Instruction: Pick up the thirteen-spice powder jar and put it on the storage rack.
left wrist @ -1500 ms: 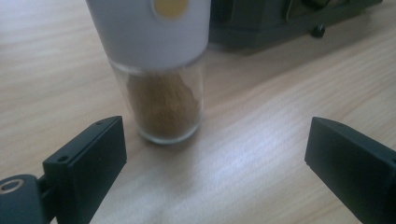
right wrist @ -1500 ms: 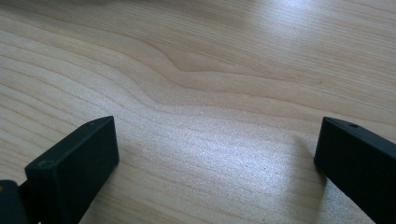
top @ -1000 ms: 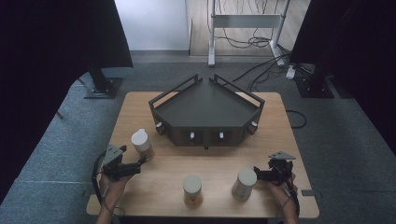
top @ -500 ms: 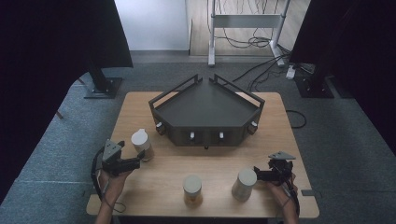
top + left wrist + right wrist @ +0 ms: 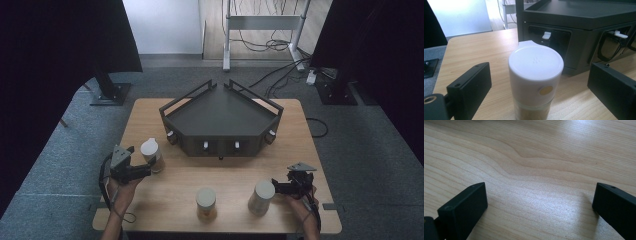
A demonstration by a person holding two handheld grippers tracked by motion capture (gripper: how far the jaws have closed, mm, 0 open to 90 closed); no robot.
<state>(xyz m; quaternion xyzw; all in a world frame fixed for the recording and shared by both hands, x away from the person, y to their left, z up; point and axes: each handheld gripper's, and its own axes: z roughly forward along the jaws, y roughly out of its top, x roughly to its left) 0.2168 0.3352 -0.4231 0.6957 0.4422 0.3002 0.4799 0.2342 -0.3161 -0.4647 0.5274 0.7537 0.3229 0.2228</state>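
Note:
Three white-lidded jars with amber contents stand on the wooden table (image 5: pixel 235 165): a left jar (image 5: pixel 151 151), a middle jar (image 5: pixel 206 201) and a right jar (image 5: pixel 262 195). My left gripper (image 5: pixel 146 169) is open, level with the left jar's lower part. In the left gripper view that left jar (image 5: pixel 535 75) stands between the two spread jaws of the left gripper (image 5: pixel 537 75), untouched on either side. My right gripper (image 5: pixel 276 186) points at the right jar from its right, a little apart. In the right gripper view the right gripper (image 5: pixel 539 195) is open over bare wood.
A black angular tray stand (image 5: pixel 220 120) with small white latches on its front faces fills the table's far half, just behind the left jar (image 5: pixel 579 37). Grey carpet, dark curtains and a metal frame with cables surround the table.
My left gripper has shifted a little farther from the person, coming level with the left jar. The right gripper and all three jars have stayed put.

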